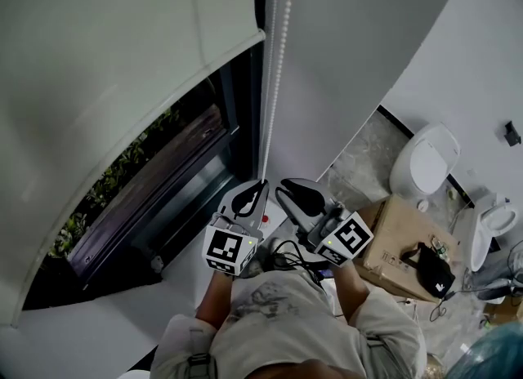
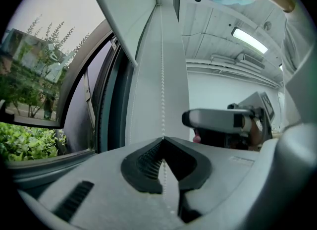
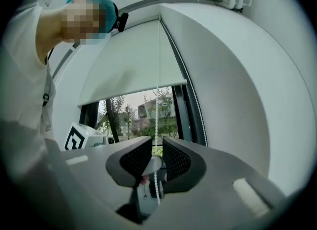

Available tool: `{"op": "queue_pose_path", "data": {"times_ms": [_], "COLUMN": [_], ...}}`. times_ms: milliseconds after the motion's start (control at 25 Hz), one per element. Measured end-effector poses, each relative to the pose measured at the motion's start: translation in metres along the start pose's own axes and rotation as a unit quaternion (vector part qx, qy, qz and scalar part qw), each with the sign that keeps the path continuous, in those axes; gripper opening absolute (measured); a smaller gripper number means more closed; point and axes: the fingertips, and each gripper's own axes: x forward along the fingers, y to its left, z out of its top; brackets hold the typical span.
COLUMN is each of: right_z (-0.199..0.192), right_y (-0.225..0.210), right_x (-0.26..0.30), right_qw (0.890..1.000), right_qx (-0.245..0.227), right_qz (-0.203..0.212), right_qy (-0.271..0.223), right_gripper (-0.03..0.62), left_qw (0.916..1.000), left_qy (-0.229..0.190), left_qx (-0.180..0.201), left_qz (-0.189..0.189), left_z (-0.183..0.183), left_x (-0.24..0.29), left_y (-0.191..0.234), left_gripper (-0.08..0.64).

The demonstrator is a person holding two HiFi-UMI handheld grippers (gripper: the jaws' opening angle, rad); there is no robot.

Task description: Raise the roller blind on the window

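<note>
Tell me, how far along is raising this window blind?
Partly done: the roller blind is part-way up, with window glass showing below it. In hand: the left gripper is shut on the bead chain; the right gripper is open with the chain between its jaws. Left: the blind covers the upper window, so more pulls are likely needed.

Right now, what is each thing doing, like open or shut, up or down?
roller blind, part-way up, leaving the bottom of the window uncovered
bead chain, hanging straight down
left gripper, shut on the bead chain
right gripper, open, chain between its jaws but not pinched
toilet lid, down
</note>
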Motion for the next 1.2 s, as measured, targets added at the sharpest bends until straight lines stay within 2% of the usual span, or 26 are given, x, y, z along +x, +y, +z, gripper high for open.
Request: {"op": "queue_pose_path", "data": {"times_ms": [280, 720, 760, 840, 1040, 1200], "right_z": [0.066, 0.118, 0.121, 0.123, 0.121, 0.109], "right_y": [-0.003, 0.005, 0.005, 0.005, 0.007, 0.005], "right_x": [0.016, 0.053, 0.055, 0.058, 0.058, 0.059], "right_qw": [0.999, 0.995, 0.995, 0.995, 0.995, 0.995], "right_qx": [-0.023, -0.069, -0.071, -0.073, -0.06, -0.081], "right_qz": [0.018, 0.05, 0.05, 0.049, 0.045, 0.03], "right_qy": [-0.041, -0.058, -0.058, -0.054, -0.067, -0.055], "right_gripper": [0.08, 0.086, 0.079, 0.026, 0.015, 0.014], "left_qw": [1.0, 1.0, 1.0, 1.0, 1.0, 0.9999], "left_qy": [-0.001, 0.0, 0.0, -0.001, -0.005, 0.011], "left_qx": [0.001, 0.003, 0.003, 0.003, 0.004, 0.005], "left_qz": [0.0, -0.002, -0.002, -0.001, 0.003, 0.001], "left_z": [0.001, -0.001, 0.0, 0.0, -0.001, -0.013], "left_x": [0.0, 0.0, 0.0, 0.0, -0.005, -0.003], "left_y": [-0.005, -0.007, -0.007, -0.006, -0.001, 0.001], "left_gripper": [0.011, 0.011, 0.012, 0.011, 0.012, 0.011]}}
